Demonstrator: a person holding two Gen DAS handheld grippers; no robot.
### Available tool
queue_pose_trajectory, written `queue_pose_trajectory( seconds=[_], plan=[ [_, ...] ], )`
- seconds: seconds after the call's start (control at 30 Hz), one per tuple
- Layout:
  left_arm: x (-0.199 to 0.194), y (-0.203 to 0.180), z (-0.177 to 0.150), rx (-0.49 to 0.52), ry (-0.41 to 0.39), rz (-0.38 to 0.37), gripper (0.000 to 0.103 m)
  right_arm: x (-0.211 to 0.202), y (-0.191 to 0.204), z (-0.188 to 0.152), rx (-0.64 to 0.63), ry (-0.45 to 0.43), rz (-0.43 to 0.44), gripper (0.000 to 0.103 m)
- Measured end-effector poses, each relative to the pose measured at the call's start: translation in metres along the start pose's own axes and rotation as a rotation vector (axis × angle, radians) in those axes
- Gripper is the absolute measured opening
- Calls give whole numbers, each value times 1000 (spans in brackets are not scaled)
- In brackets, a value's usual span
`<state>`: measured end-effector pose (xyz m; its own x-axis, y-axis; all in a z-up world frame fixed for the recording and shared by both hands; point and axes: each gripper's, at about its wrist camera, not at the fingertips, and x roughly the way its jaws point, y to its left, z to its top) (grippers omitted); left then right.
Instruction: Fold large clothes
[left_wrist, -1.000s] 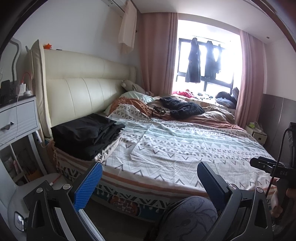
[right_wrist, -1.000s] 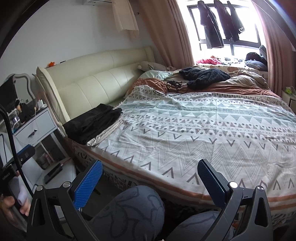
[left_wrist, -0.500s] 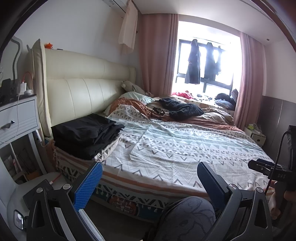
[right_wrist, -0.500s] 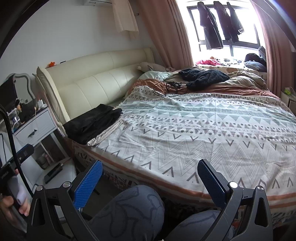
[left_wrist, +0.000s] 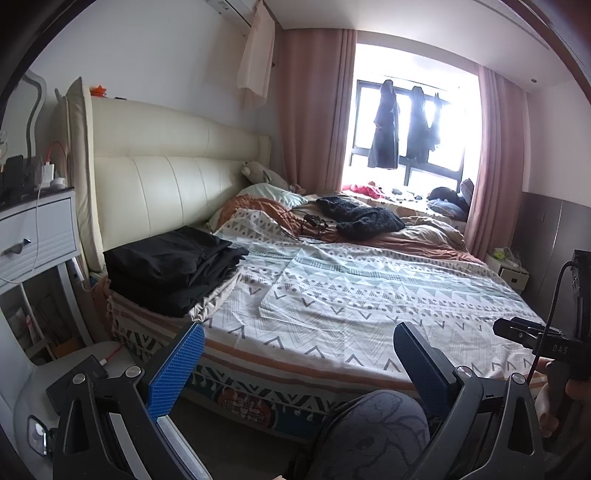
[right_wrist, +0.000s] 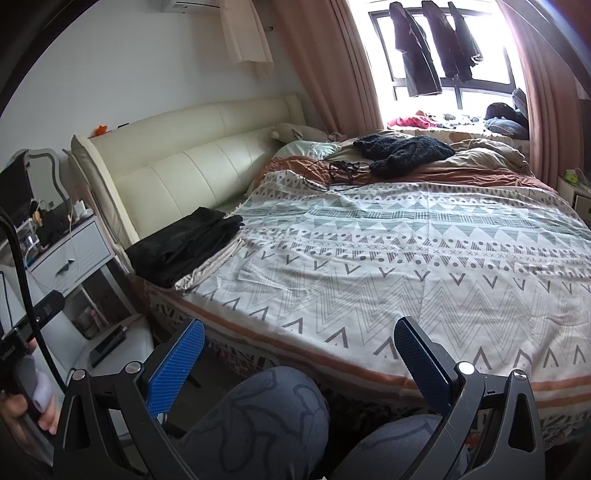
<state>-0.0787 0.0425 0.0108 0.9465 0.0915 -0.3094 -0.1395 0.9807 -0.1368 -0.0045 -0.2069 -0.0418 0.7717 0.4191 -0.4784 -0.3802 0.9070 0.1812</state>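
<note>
Left wrist view: black folded clothes (left_wrist: 173, 269) are stacked at the bed (left_wrist: 369, 302) corner; a dark garment (left_wrist: 362, 218), perhaps unfolded, remains far off; left gripper (left_wrist: 299, 354) and right gripper (right_wrist: 299, 350) are held agape, empty.

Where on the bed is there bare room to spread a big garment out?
The patterned duvet is bare between the folded black stack by the headboard and the foot edge. It is crowded toward the window: black knit and cables.

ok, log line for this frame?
phase: idle | left gripper: open, empty | right gripper: open, empty | folded black clothes: on bed corner
</note>
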Motion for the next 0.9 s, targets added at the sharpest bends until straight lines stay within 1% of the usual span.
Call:
queue_pose_trajectory(
  seconds=[0.9],
  plan=[
    [-2, 3, -1, -10, 3, 3, 102, 0, -4, -3, 14, 12, -1, 103]
  ],
)
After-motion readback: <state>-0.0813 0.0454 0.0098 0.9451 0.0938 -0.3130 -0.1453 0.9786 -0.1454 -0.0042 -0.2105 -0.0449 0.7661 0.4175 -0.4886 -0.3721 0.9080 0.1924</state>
